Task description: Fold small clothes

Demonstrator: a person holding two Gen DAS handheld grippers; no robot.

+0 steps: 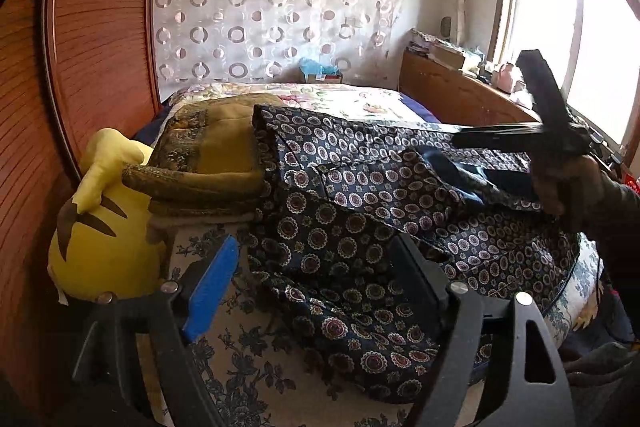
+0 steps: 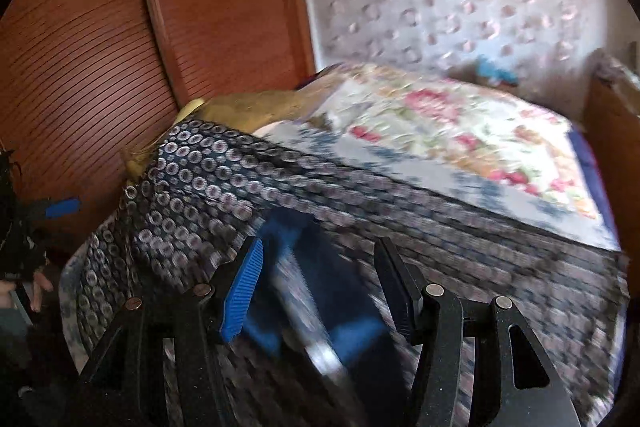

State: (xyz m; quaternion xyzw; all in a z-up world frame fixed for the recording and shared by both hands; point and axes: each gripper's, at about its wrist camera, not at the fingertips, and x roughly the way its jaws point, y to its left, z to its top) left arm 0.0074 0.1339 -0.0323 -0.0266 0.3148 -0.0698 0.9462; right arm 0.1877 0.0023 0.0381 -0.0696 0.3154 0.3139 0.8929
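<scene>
A dark navy garment (image 1: 352, 227) printed with round medallions lies spread and rumpled on the bed; the right wrist view shows it blurred (image 2: 208, 179). My left gripper (image 1: 316, 267) hovers open over its near left part, with cloth below the pads but not pinched. My right gripper (image 1: 516, 107), held by a hand in a dark sleeve, is raised above the garment's right side with its fingers spread and nothing between them. In its own view the right gripper (image 2: 320, 267) stands open over a plain blue strip (image 2: 320, 287) of the garment. A blue pad (image 2: 62, 207) of the left gripper shows at far left.
A yellow plush toy (image 1: 100, 247) and olive-brown cushions (image 1: 208, 155) sit left of the garment against a wooden wardrobe (image 1: 100, 47). A floral quilt (image 1: 340, 99) covers the far bed. A cluttered wooden cabinet (image 1: 460, 91) stands under the window.
</scene>
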